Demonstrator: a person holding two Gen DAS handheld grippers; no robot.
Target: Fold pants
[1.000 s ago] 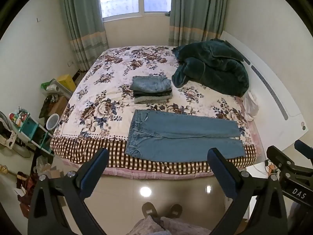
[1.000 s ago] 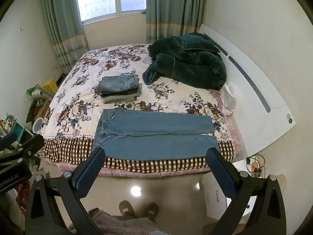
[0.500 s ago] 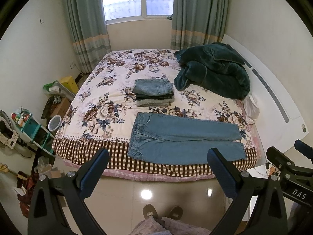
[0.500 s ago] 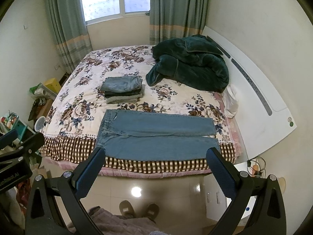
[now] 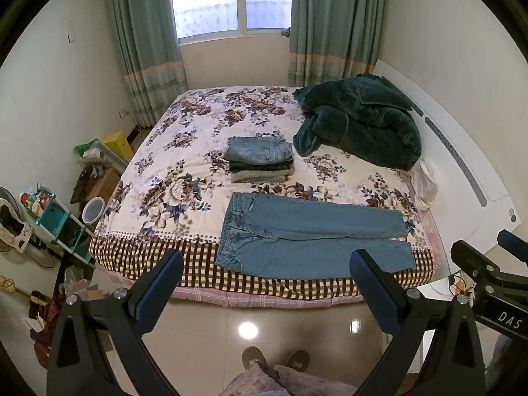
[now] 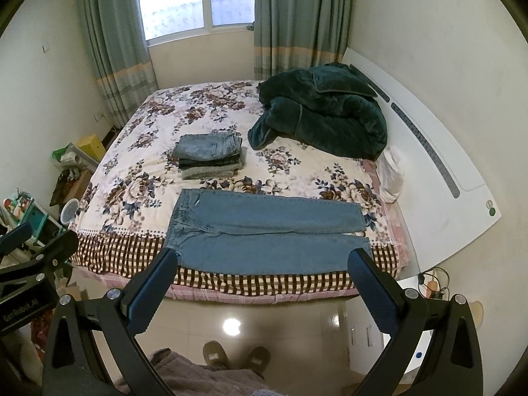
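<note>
While both grippers gape, jeans (image 5: 310,239) (flat).

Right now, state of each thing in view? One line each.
Jeans: unfolded, flat on the bed, waistband left, legs side by side.
Folded stack: folded pants piled mid-bed.
Green blanket: bunched in a heap by the headboard.
Curtains: drawn apart, window uncovered.
Left gripper: open, empty, above the floor, short of the bed.
Right gripper: open, empty, short of the bed.

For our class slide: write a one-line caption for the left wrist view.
Open left gripper faces jeans spread flat on a floral bed.
</note>
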